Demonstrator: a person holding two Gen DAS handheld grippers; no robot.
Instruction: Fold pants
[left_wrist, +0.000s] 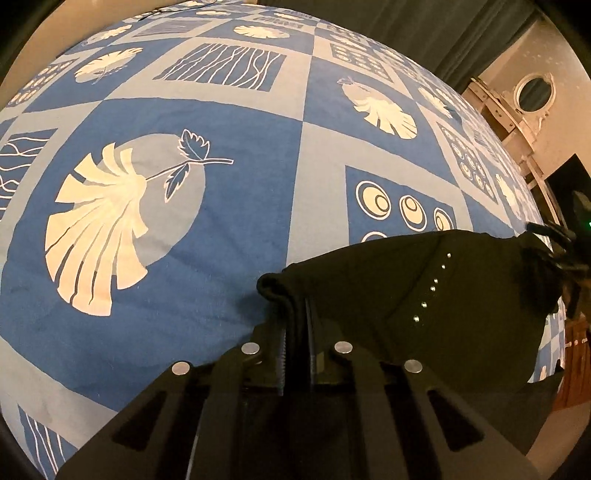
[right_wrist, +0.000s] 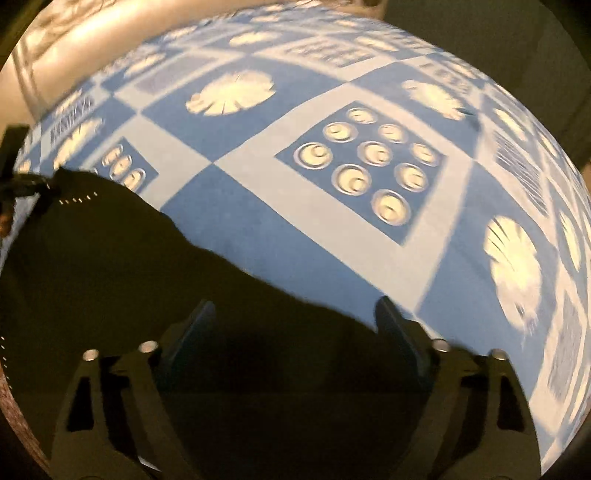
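Left wrist view: left tongs (left_wrist: 295, 325) pinch a corner of the black fabric pants (left_wrist: 424, 295), lower right of frame, lying on the blue patterned bedsheet (left_wrist: 221, 221).

Right wrist view: right tongs (right_wrist: 295, 321) spread, over the pants' edge at bottom centre, not gripping. Next: pinch that edge. A pale wall cabinet stands clear, upper right.

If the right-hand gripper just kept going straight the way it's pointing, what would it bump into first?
Most likely the black pants: the right gripper has open jaws straddling the dark cloth's edge, with the blue patterned bedspread beyond. The blurred picture leaves depth uncertain.
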